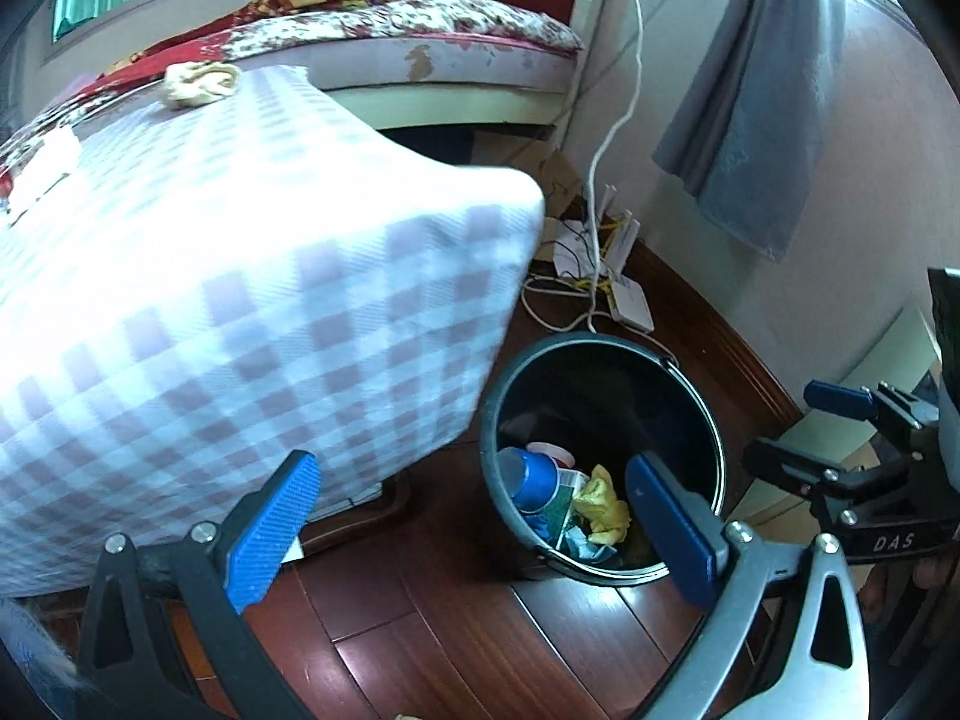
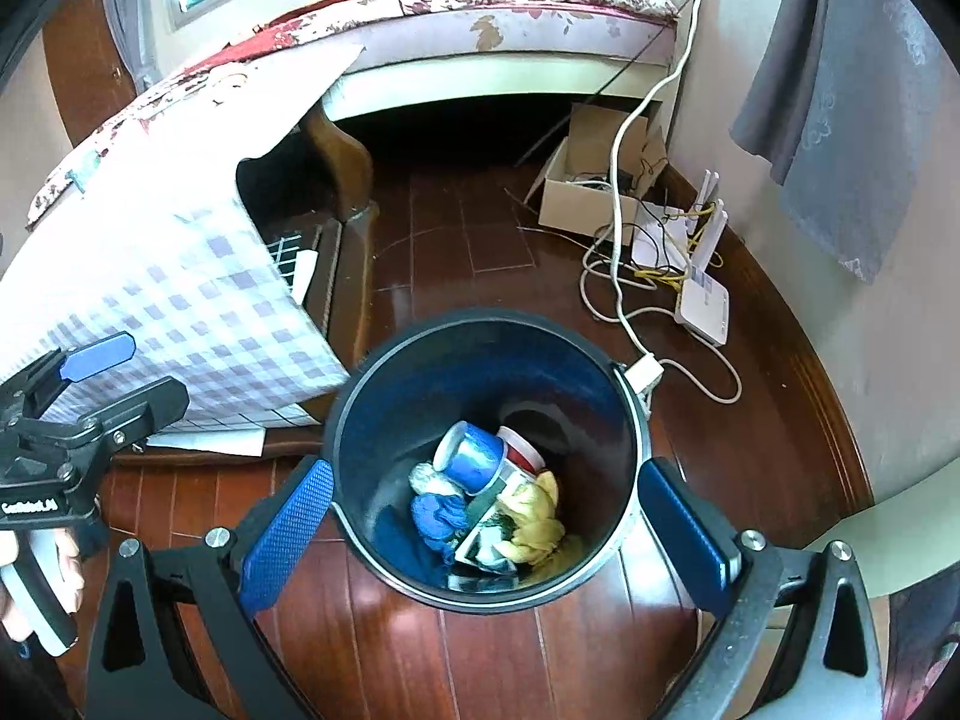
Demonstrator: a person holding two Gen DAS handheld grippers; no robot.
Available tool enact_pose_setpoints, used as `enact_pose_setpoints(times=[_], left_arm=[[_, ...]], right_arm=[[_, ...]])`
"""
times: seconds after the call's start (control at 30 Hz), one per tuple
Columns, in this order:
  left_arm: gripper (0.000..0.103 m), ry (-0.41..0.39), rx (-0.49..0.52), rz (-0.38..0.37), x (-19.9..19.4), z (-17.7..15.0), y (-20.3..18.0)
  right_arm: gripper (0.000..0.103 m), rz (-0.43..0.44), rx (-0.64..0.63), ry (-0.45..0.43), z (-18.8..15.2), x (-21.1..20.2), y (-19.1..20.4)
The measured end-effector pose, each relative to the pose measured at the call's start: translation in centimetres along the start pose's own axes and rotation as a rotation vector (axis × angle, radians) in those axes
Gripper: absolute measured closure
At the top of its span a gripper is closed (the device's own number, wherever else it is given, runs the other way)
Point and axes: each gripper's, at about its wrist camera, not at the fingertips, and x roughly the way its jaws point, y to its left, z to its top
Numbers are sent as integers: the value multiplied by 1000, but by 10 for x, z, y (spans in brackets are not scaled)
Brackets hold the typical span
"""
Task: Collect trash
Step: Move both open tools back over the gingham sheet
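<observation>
A dark round trash bin [image 1: 498,402] [image 2: 360,408] stands on the red wooden floor beside a table draped in a checked cloth [image 1: 240,300] [image 2: 198,312]. Inside lie a blue cup [image 1: 534,474] [image 2: 471,456], a yellow crumpled wrapper [image 1: 603,504] [image 2: 534,519], a blue rag [image 2: 438,519] and a red-rimmed container [image 2: 522,450]. My left gripper [image 1: 474,534] is open over the floor left of the bin. My right gripper [image 2: 486,540] is open above the bin, empty. On the tabletop rest a crumpled cream wad [image 1: 198,83] and white paper [image 1: 45,171].
A bed [image 1: 420,42] [image 2: 510,12] runs along the back. A white router [image 2: 702,294] [image 1: 630,300], tangled cables [image 2: 618,276] and a cardboard box [image 2: 594,180] sit on the floor by the wall. A grey towel [image 1: 762,108] [image 2: 840,108] hangs at right.
</observation>
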Motion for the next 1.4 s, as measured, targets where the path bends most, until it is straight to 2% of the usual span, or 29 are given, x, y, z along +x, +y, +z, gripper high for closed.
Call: enact_pose_setpoints(times=[0.33, 0.7, 0.93, 1.2, 1.4], left_arm=[[1, -47, -40, 25, -32, 2, 27], [1, -126, -128, 126, -75, 19, 81], [1, -175, -195, 219, -103, 35, 142], [1, -198, -240, 333, -113, 68, 217], [1, -207, -222, 381, -99, 103, 264]], right_arm=[[1, 37, -49, -41, 7, -21, 38], [1, 101, -124, -113, 46, -42, 93], [1, 150, -215, -152, 86, -47, 143], [1, 209, -282, -191, 151, -44, 195], [1, 246, -320, -178, 214, -10, 225]])
